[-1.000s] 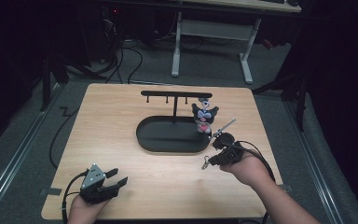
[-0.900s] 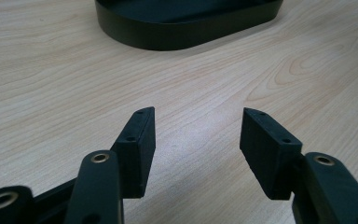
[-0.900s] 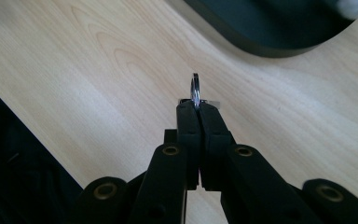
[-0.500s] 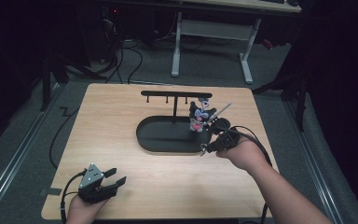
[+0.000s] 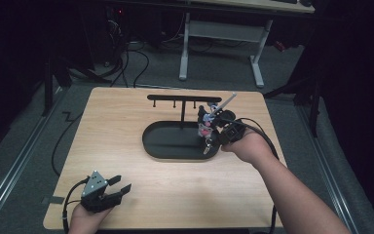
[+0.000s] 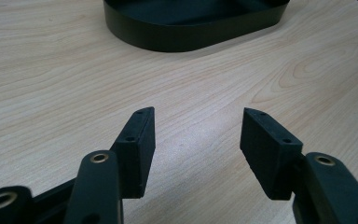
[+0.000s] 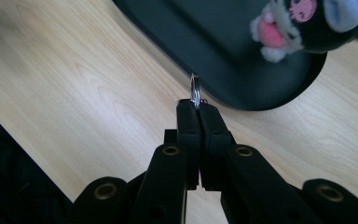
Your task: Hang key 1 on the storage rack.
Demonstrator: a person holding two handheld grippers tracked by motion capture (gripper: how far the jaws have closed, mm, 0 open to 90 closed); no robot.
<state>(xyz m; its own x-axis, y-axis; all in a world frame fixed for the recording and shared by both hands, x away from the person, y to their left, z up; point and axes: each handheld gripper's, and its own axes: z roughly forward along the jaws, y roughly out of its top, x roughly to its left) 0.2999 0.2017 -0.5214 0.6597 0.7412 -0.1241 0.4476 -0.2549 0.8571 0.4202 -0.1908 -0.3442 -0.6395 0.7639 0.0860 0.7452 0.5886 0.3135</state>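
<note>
My right gripper (image 5: pixel 209 145) hangs over the right end of the black oval tray (image 5: pixel 152 147), shut on a small metal key ring (image 7: pixel 195 87) that sticks up from the jaw tips (image 7: pixel 196 109). A black, pink and white plush toy (image 5: pixel 205 125) sits close beside that gripper above the tray, and shows in the right gripper view (image 7: pixel 303 21) at the top right. What links it to the ring is hidden. My left gripper (image 5: pixel 121 188) rests near the table's front left corner, jaws open (image 6: pixel 196 135) with only bare wood between them.
A black T-shaped stand with hooks under its bar (image 5: pixel 182 98) rises from the tray's far side. The tray wall (image 6: pixel 191 41) lies ahead of the left gripper. A light wooden table (image 5: pixel 126 117) carries everything; cables and desk legs are on the dark floor behind.
The right hand has lifted and moved away from me, from the table beside the tray to above the tray's right end, with the plush toy moving along. The left gripper stayed put.
</note>
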